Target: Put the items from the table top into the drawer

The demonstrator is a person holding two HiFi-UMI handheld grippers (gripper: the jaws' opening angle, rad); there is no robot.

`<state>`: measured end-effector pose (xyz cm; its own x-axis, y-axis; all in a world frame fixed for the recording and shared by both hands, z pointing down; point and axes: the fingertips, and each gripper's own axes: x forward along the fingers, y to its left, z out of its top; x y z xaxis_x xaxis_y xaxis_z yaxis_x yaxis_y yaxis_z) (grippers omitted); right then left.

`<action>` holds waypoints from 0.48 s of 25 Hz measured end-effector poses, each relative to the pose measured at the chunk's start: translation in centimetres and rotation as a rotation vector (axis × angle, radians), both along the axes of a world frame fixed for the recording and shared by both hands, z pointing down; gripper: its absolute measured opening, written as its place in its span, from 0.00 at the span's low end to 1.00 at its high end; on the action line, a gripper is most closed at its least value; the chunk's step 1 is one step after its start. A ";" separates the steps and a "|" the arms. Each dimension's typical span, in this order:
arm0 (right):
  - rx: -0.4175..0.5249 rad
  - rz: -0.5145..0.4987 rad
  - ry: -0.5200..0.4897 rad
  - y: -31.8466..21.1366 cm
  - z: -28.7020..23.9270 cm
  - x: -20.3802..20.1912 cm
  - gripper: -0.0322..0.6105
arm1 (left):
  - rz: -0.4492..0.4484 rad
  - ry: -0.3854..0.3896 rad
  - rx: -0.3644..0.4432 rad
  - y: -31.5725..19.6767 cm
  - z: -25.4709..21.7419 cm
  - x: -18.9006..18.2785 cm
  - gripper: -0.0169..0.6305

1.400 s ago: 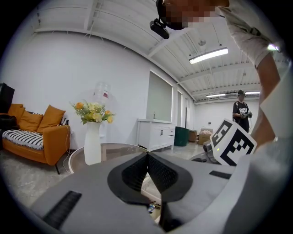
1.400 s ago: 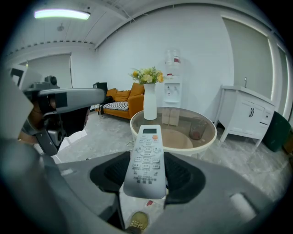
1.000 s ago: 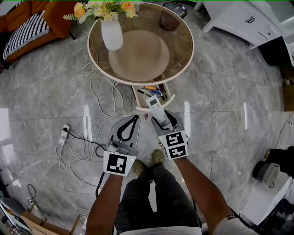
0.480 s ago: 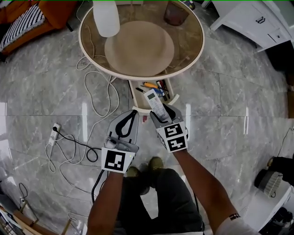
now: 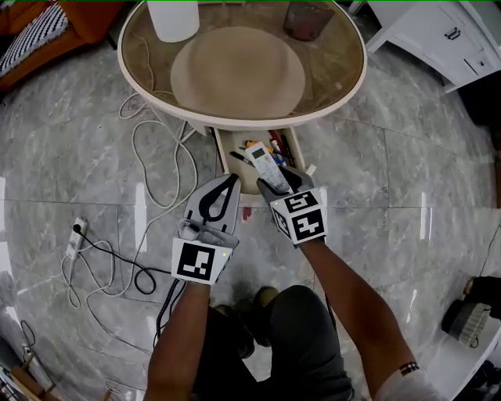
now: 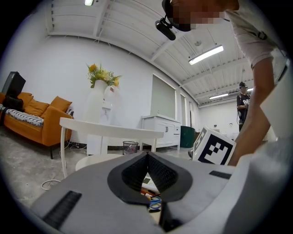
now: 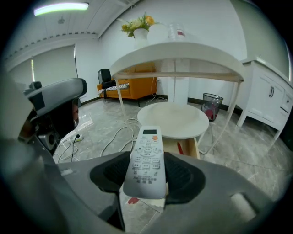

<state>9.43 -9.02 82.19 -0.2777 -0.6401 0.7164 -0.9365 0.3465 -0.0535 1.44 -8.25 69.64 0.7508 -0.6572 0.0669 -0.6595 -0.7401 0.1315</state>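
The round glass-topped table [image 5: 344,74] has a small drawer [image 5: 222,155] pulled open at its near side, with pens and other small items inside. My right gripper [image 5: 280,178] is shut on a white remote control [image 5: 262,162], whose far end reaches over the drawer. In the right gripper view the remote control [image 7: 146,160] lies lengthwise between the pads, buttons up, with the drawer [image 7: 187,147] beyond it. My left gripper [image 5: 232,181] hovers just left of the drawer's front, shut with nothing in it. In the left gripper view, the left gripper [image 6: 147,154] has its tips touching.
A white vase [image 5: 172,19] and a dark bin [image 5: 307,19] show at the table's far side. White cables [image 5: 149,157] and a power strip [image 5: 76,239] lie on the floor to the left. A white cabinet [image 5: 438,35] stands at the upper right, an orange sofa [image 5: 43,23] at the upper left.
Both grippers have come closer to the open drawer and sunk lower. The remote's far end now reaches over the drawer. The grip on it is unchanged.
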 end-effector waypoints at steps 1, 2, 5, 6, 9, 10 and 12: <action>-0.007 -0.007 0.000 -0.2 0.8 0.1 0.41 | 0.005 0.005 0.003 -0.2 0.8 0.2 0.03; -0.014 -0.018 0.002 -0.3 1.6 0.1 0.41 | 0.011 0.012 0.005 -0.4 1.5 0.5 0.03; -0.027 -0.060 0.017 -1.3 3.6 0.0 0.41 | 0.018 0.027 0.017 -1.2 3.5 1.0 0.03; -0.031 -0.069 0.018 -1.6 4.2 -0.1 0.41 | 0.014 0.028 0.023 -1.5 4.0 0.9 0.03; -0.068 -0.090 0.013 -2.5 5.9 -0.4 0.41 | 0.002 0.030 0.032 -2.3 5.7 0.7 0.03; -0.085 -0.098 0.012 -2.8 6.5 -0.5 0.41 | 0.003 0.028 0.033 -2.6 6.3 0.7 0.03; -0.113 -0.108 0.013 -3.3 7.4 -0.6 0.41 | 0.014 0.023 0.030 -3.0 7.3 0.7 0.03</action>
